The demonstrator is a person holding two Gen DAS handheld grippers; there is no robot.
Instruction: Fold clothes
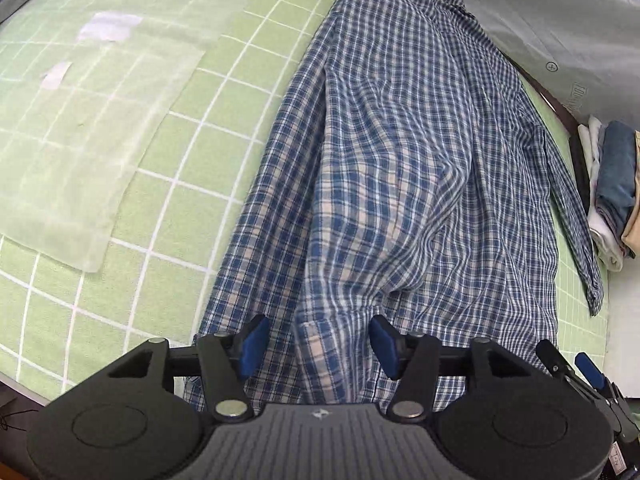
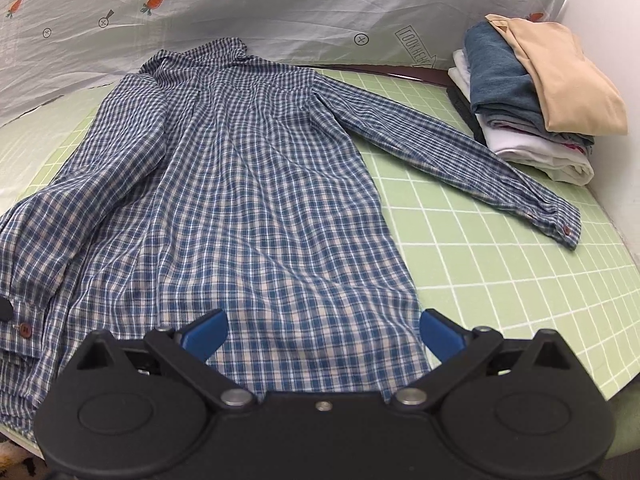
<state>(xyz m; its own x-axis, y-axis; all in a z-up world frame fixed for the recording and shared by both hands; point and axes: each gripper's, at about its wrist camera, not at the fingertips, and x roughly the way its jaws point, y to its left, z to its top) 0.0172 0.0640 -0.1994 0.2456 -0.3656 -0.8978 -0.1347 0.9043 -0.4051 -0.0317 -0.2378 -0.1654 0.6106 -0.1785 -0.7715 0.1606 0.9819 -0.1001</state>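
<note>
Near edge of green gridded mat (image 2: 520,272): hem of blue-and-white checked cotton shirt (image 2: 248,184)
Long axis: hem to far collar
Left gripper (image 1: 316,344): half open, empty, over hem
Right gripper (image 2: 322,334): wide open, empty, equally near

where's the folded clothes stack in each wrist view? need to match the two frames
Left wrist: folded clothes stack at the far right edge, mid-height, beyond the plaid shirt.
Right wrist: stack at upper right, past the shirt's outstretched sleeve.
Shared landmark: the green grid mat.
</note>
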